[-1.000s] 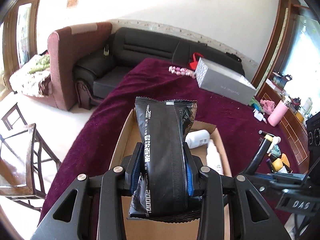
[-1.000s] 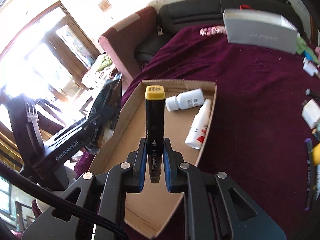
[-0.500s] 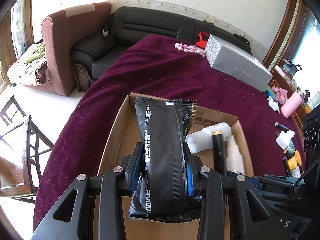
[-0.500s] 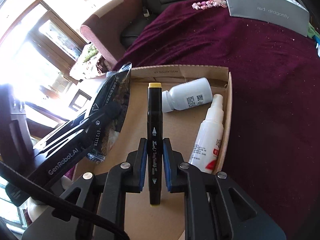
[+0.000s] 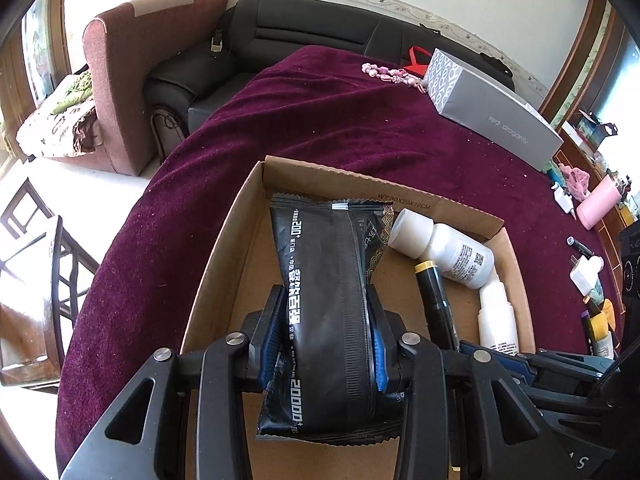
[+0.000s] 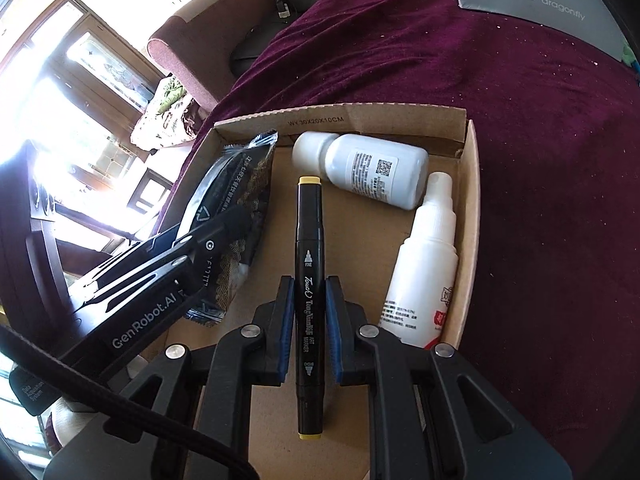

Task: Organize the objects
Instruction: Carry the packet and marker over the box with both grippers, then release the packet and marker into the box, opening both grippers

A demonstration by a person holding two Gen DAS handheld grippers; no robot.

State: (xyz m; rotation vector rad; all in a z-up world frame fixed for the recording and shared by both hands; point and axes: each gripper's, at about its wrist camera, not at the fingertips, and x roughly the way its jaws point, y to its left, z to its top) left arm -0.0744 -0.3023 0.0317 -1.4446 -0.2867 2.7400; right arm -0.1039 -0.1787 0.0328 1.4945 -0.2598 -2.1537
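Both your hands have come down into the cardboard box [image 6: 472, 216] since a second ago. Left gripper [image 5: 328, 340] clamps the black packet [image 5: 332, 300], frame centre. Right gripper [image 6: 306, 312], nearly closed, pinches the marker [image 6: 308, 264]. Both sit low enough; release looks next.

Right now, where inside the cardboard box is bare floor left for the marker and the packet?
Bare cardboard box floor runs down the middle, between black snack packet and white spray bottle, under the art marker. The far right corner is crowded by the white pill bottle.
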